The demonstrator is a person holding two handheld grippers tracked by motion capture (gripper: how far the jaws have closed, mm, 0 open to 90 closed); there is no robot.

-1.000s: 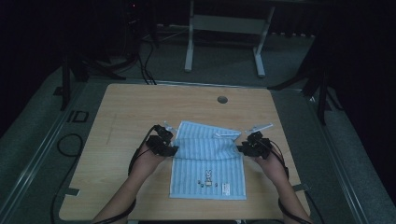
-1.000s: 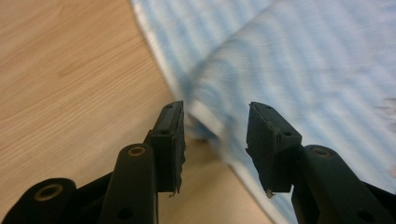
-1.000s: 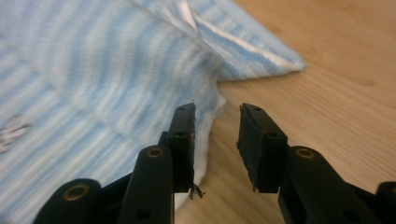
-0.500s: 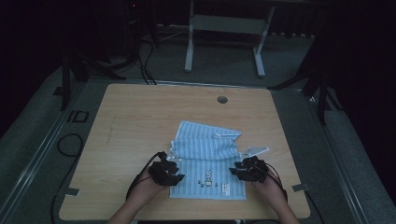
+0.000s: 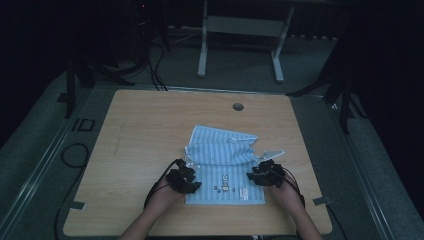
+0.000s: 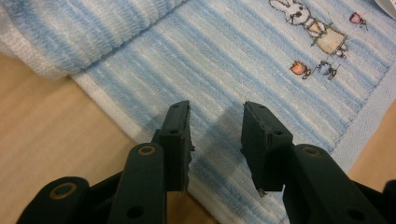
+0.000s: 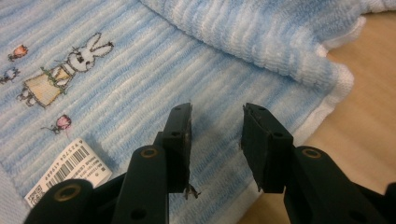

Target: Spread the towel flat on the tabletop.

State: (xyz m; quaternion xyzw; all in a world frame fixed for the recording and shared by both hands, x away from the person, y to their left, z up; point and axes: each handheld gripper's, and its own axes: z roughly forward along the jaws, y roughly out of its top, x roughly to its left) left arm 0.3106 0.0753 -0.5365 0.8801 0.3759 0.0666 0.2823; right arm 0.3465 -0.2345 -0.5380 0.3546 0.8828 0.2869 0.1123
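Blue striped terry towel (image 5: pixel 220 160) half-folded on wooden table (image 5: pixel 150 130); left gripper (image 6: pixel 215 135) and right gripper (image 7: pixel 215 135) spread empty over its side edges, likely placed to grab them.

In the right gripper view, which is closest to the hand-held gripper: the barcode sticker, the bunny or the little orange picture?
1. Barcode sticker, low left beside the right hand-held gripper.
2. Bunny, farther up left.
3. Orange picture, at the left edge.
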